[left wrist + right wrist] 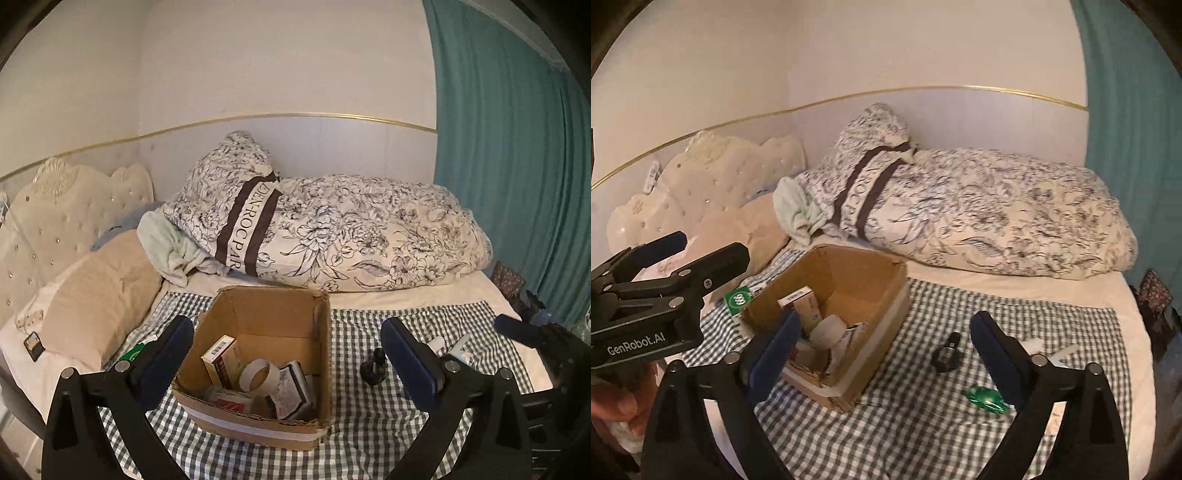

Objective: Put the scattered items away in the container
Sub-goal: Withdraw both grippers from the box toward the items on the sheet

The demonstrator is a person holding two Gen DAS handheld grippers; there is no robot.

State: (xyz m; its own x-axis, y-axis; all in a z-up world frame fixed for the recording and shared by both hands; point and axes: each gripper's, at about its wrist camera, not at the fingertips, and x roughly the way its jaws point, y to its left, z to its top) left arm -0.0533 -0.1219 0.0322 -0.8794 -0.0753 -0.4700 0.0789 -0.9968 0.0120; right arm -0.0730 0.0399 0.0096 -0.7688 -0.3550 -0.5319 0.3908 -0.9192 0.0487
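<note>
An open cardboard box (314,373) (871,317) sits on a checked cloth and holds small cartons and a tape roll (258,374). My left gripper (288,354) is open and empty, its fingers straddling the box. My right gripper (882,343) is open and empty above the cloth, right of the box. A small black object (373,369) (947,354) lies right of the box. A green wrapper (986,398) lies near my right finger. White tubes (456,349) (1049,350) lie further right. A green packet (738,297) (131,354) lies left of the box.
The checked cloth (369,424) covers the near part of a bed. A floral duvet (369,236) and beige pillow (99,295) lie behind. A teal curtain (509,147) hangs at right. The left gripper's body (646,314) shows at the left of the right wrist view.
</note>
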